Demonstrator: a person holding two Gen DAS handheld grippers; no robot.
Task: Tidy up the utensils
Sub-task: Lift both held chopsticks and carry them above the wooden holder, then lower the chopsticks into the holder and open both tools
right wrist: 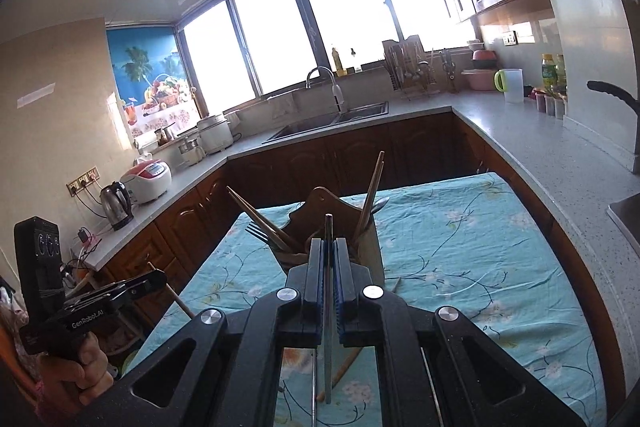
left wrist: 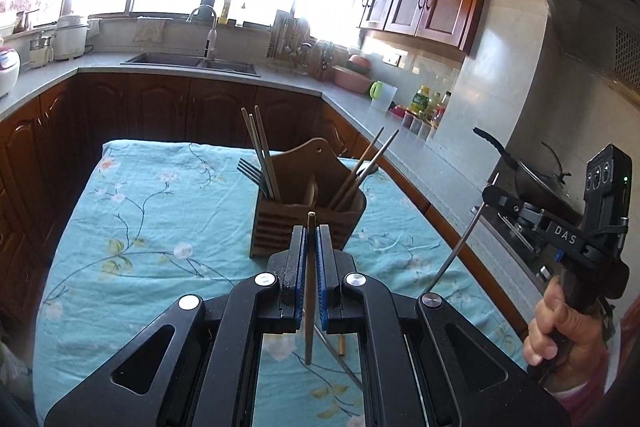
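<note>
Left gripper (left wrist: 311, 247): fingers (left wrist: 298, 259) clenched on 1 wooden chopstick (left wrist: 309, 291), held upright, tip above the pads, lower end hanging over the floral cloth (left wrist: 160, 219).

Right gripper (right wrist: 329, 259): fingers (right wrist: 314, 267) clenched on 1 metal chopstick (right wrist: 328, 307), held upright through the pads, lower end above the cloth. In the left wrist view this gripper sits at the right edge, gripped by the person's right hand (left wrist: 560, 331), the metal chopstick slanting down from it.

Utensil holder (left wrist: 308, 203): wooden, slatted base, raised back panel with a hole, standing on the cloth-covered surface just beyond both grippers. Left compartment holds 3 chopsticks (left wrist: 258, 151) and 1 fork (left wrist: 250, 173), leaning left. Right compartment holds 2 chopsticks (left wrist: 366, 167) and 1 spoon (right wrist: 378, 203), leaning right.

Loose on the cloth below the left gripper: 1 short wooden end (left wrist: 341, 345) and 1 thin metal rod (left wrist: 340, 359); more cannot be told.

Background: sink (left wrist: 192, 63), kettle (right wrist: 116, 205), rice cooker (right wrist: 146, 181).
</note>
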